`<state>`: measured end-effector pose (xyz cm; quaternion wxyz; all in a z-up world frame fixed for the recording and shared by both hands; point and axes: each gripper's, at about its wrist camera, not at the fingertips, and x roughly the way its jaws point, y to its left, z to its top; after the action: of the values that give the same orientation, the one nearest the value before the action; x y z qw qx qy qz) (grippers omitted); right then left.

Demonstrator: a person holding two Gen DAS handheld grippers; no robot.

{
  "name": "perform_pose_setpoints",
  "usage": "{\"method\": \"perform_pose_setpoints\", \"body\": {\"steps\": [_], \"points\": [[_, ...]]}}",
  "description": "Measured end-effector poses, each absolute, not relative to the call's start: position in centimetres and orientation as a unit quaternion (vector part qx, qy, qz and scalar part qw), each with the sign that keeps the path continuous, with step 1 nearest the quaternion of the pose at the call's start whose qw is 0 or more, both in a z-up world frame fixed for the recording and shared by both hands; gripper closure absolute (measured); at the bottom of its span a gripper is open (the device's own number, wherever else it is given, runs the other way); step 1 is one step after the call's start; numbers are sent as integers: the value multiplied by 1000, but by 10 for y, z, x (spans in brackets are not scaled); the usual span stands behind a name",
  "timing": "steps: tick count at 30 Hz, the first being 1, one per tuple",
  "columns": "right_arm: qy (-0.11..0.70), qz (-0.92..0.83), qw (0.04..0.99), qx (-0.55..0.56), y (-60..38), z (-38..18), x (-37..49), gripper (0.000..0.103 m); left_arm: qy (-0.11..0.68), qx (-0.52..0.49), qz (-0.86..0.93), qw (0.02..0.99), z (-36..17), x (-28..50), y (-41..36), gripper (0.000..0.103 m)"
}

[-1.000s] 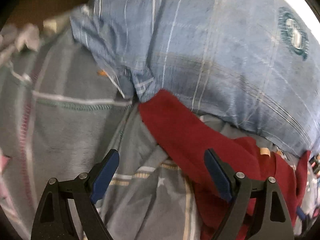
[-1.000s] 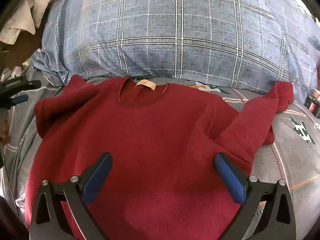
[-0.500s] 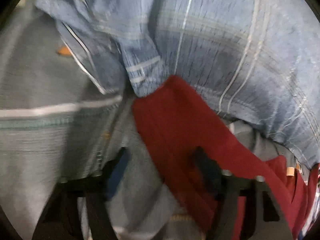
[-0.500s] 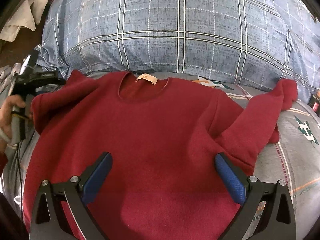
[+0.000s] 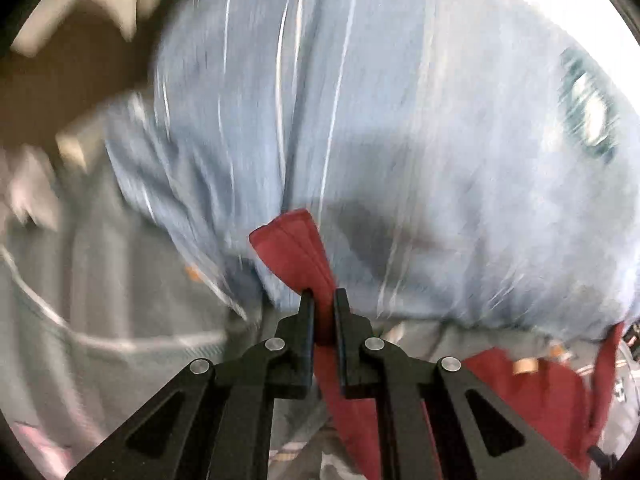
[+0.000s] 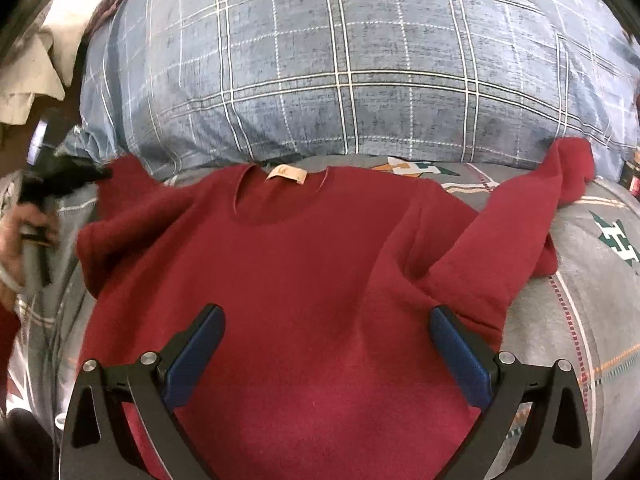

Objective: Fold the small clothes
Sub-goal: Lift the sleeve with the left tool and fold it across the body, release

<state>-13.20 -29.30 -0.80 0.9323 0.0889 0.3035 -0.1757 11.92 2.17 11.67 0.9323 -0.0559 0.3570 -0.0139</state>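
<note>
A small dark red sweater [image 6: 312, 280] lies face up on the grey bed cover, its collar label toward the pillow. In the left wrist view my left gripper [image 5: 323, 298] is shut on the cuff of the sweater's left sleeve [image 5: 296, 252], which sticks up past the fingertips. The right wrist view shows that gripper [image 6: 102, 172] at the far left, held by a hand [image 6: 24, 236], with the sleeve [image 6: 132, 208] lifted a little. My right gripper [image 6: 326, 344] hovers open over the sweater's lower body, nothing between its blue pads [image 6: 196, 356]. The right sleeve [image 6: 520, 216] stretches out toward the pillow.
A large blue plaid pillow [image 6: 360, 72] lies right behind the sweater. The grey printed bed cover [image 6: 592, 280] spreads to both sides. Pale cloth [image 6: 36, 68] is piled at the far left beyond the pillow. A dark small object [image 6: 632, 176] sits at the right edge.
My left gripper went from wide open beside the left sleeve to shut on its cuff, and has lifted it. The right gripper stayed open over the sweater's body.
</note>
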Motion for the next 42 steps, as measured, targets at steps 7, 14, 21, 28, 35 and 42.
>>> {"method": "perform_pose_setpoints", "body": {"steps": [7, 14, 21, 28, 35, 42], "points": [[282, -197, 935, 87, -299, 13, -146, 1, 295, -39, -124, 947, 204, 53, -41, 96], [234, -275, 926, 107, -348, 46, -187, 0, 336, -36, -265, 903, 161, 27, -153, 95], [223, -279, 918, 171, -381, 47, -206, 1, 461, -19, -303, 834, 22, 71, -236, 72], [227, -275, 919, 168, -377, 44, -204, 0, 449, -29, -283, 847, 29, 84, -181, 38], [216, -163, 949, 163, -338, 46, -187, 0, 427, 19, -126, 895, 19, 58, -79, 28], [329, -119, 933, 90, -304, -3, -110, 1, 483, -24, -63, 873, -31, 62, -40, 29]]}}
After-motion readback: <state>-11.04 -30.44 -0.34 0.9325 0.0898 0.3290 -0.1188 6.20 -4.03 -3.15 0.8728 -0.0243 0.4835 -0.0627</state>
